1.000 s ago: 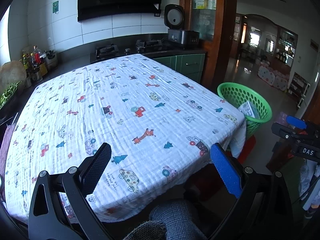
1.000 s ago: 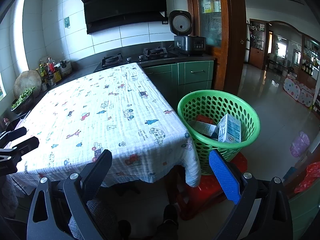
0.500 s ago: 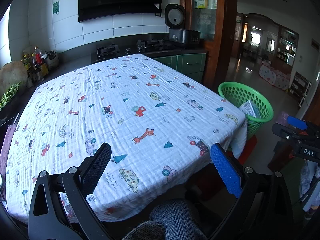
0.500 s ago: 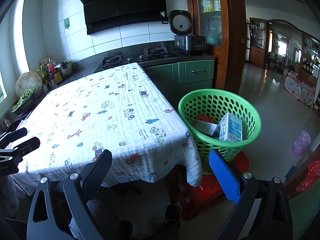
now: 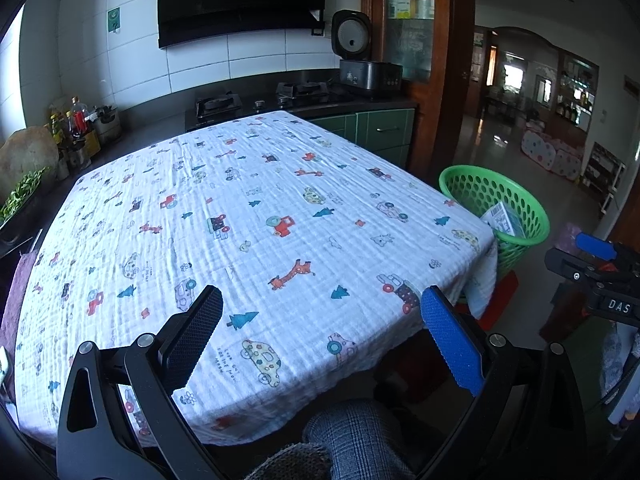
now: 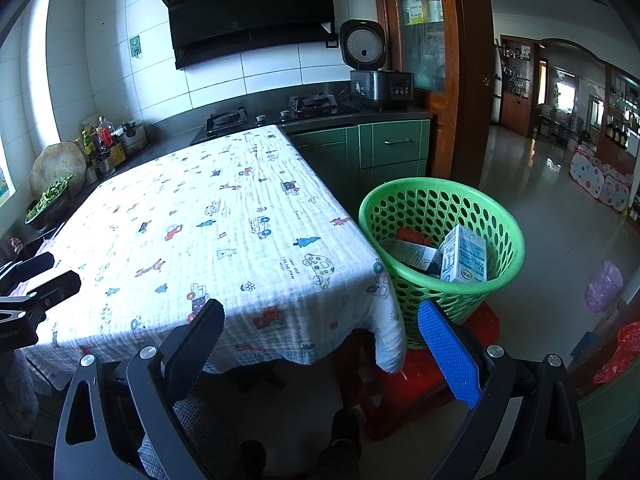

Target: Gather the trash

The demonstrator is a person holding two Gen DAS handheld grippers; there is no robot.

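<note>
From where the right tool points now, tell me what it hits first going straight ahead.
Probably the hanging edge of the tablecloth, at the table corner beside the green basket. Depth is unclear; the right tool is open and empty.

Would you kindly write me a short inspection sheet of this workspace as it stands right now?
Surface: table under a cartoon-print tablecloth; no trash seen on it.
Job's things: green perforated basket on a red stool by the table's corner, holding a white carton, a grey box and something red beneath.
Clutter: bottles and jars and a bowl of greens on the counter.
Grippers: left gripper and right gripper both open, holding nothing.
Cables: nothing seen.
Surroundings: gas hob, range hood, rice cooker with its lid up, green cabinets, tiled floor.
</note>
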